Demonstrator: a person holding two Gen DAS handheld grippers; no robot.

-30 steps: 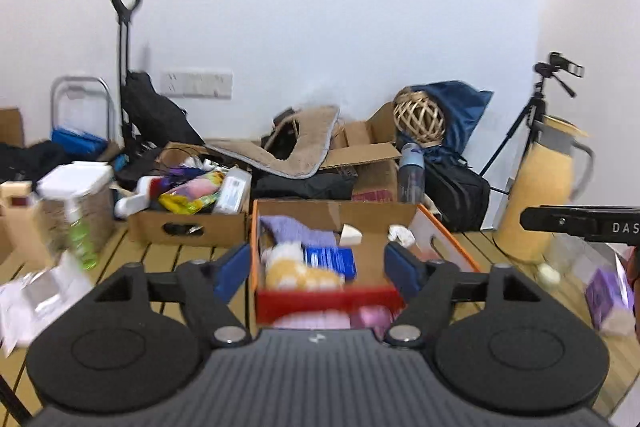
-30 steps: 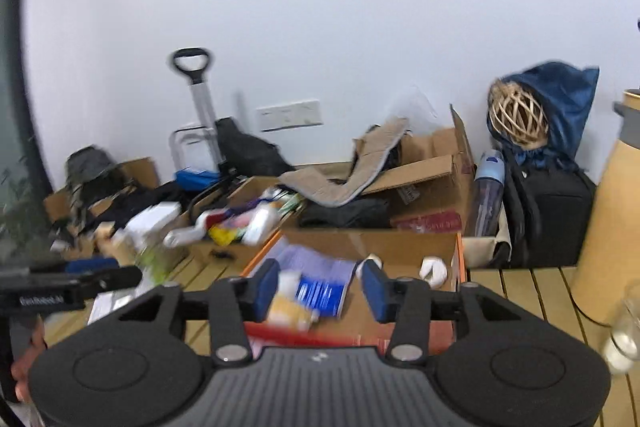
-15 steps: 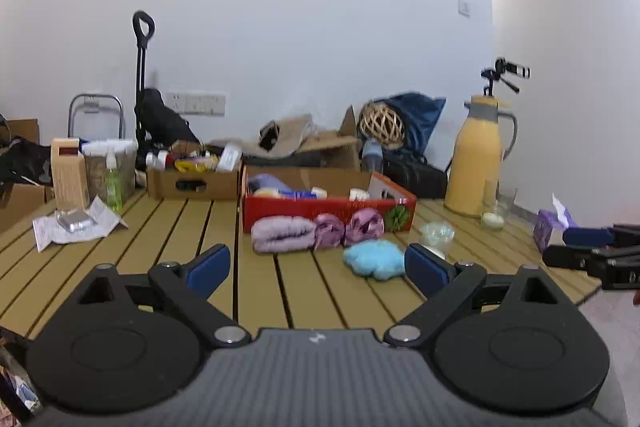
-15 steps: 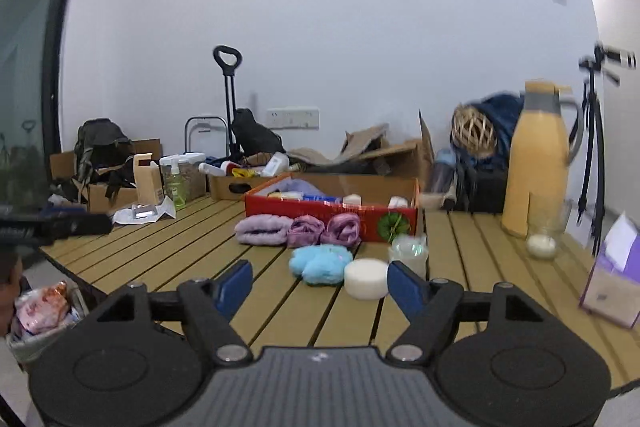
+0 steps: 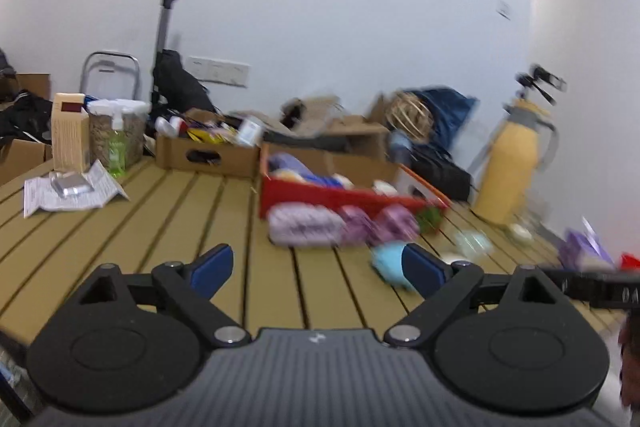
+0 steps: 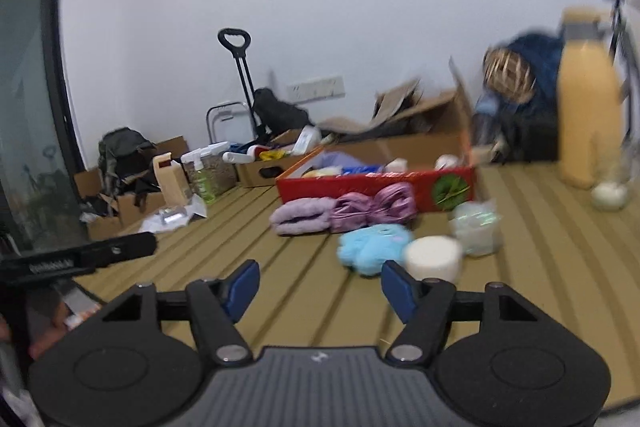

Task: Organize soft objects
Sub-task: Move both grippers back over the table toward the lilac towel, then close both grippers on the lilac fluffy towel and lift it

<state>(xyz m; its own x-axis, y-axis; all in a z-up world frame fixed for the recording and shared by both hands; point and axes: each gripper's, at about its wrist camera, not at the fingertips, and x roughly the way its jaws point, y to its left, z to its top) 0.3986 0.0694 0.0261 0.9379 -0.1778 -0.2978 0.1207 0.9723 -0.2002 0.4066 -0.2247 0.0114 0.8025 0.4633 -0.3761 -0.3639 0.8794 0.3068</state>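
While closing on the slatted table (image 5: 160, 227), expect motion blur in both wrist views. Compare with the views half a second ago: same layout, now nearer and larger. Treat this as a fresh approach, not a grasp; no soft item lifted yet.

Left claw (image 5: 316, 265): fingers spread wide, nothing between them.
- Ahead, roughly centred: lavender folded towel (image 5: 306, 227), lying against the front wall of the red box (image 5: 320, 195).
- Just ahead of the right fingertip, partly hidden behind it: blue plush (image 5: 386, 261).

Right claw (image 6: 320, 283): fingers also apart, empty.
- Ahead and slightly left: the lavender folded towel (image 6: 302, 221).
- Ahead, just right of centre: two purple rolls (image 6: 372, 209), touching the towel and set against the red box (image 6: 376, 187).
- Nearest, ahead and slightly right: the blue plush (image 6: 374, 247), with a white round pad (image 6: 434, 259) touching its right side.
- Further right: clear cup (image 6: 476, 229), near the pad.

Judgement: blue plush the likeliest first pick for either claw. Approach from its left side to avoid nudging the pad or cup.
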